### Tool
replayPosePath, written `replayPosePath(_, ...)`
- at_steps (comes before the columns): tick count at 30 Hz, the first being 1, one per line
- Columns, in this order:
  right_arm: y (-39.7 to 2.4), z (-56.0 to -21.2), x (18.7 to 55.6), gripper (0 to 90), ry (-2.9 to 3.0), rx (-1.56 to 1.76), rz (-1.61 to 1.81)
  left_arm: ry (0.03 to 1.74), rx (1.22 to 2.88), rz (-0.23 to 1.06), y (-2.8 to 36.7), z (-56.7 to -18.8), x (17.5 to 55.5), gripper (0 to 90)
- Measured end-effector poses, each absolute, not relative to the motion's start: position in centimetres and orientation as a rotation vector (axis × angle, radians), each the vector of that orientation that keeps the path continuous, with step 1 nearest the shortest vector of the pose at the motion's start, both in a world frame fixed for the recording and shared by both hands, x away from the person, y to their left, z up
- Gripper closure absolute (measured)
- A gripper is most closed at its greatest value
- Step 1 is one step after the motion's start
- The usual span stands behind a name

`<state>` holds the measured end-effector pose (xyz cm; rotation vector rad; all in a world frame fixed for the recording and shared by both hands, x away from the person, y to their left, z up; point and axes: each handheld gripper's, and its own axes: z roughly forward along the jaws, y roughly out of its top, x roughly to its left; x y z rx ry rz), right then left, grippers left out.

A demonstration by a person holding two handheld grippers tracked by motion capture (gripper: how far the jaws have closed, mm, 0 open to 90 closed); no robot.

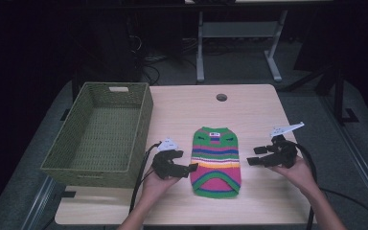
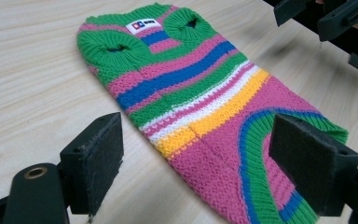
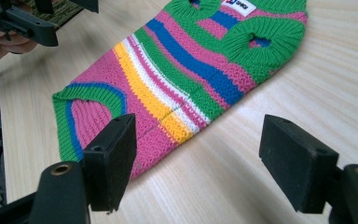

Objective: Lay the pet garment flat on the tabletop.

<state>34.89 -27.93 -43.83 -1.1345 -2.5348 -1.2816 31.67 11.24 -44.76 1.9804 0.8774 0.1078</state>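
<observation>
While both hands rest low on the counter (image 1: pixel 249 103) in the high view, the left gripper (image 1: pixel 191 167) sits just beside the left edge of the striped knitted sweater (image 1: pixel 216 160), its jaws pointing toward the cloth, and the right gripper (image 1: pixel 252 155) sits near the sweater's right edge with a strip of bare wood between them. The sweater lies flat in the middle of the counter, collar end away from the person. A green woven basket (image 1: pixel 74 143) stands on the counter's left side, close behind the left gripper, while bare wood runs ahead of the sweater to the far edge and to the right of the right gripper.

From the left gripper view, the left gripper (image 2: pixel 214 158) has its jaws spread wide and holds nothing; the sweater (image 2: pixel 191 93) lies between and beyond them, its lower hem near the right-hand jaw, though whether that jaw touches the knit I cannot tell. Bare counter (image 2: pixel 28 70) stretches to one side.

From the right gripper view, the right gripper (image 3: pixel 209 154) is likewise wide apart and empty. One jaw stands over the sweater's (image 3: pixel 182 60) pink edge, the other over bare counter (image 3: pixel 326 88), with open wood between.
</observation>
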Motion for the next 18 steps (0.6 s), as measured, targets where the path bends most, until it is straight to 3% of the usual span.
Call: replayPosePath(18, -28.3, -44.5, 32.8, 26.2, -2.551, -1.116, -1.292, 0.855, 2.022, 0.103, 11.8, -45.1, 30.0, 17.1)
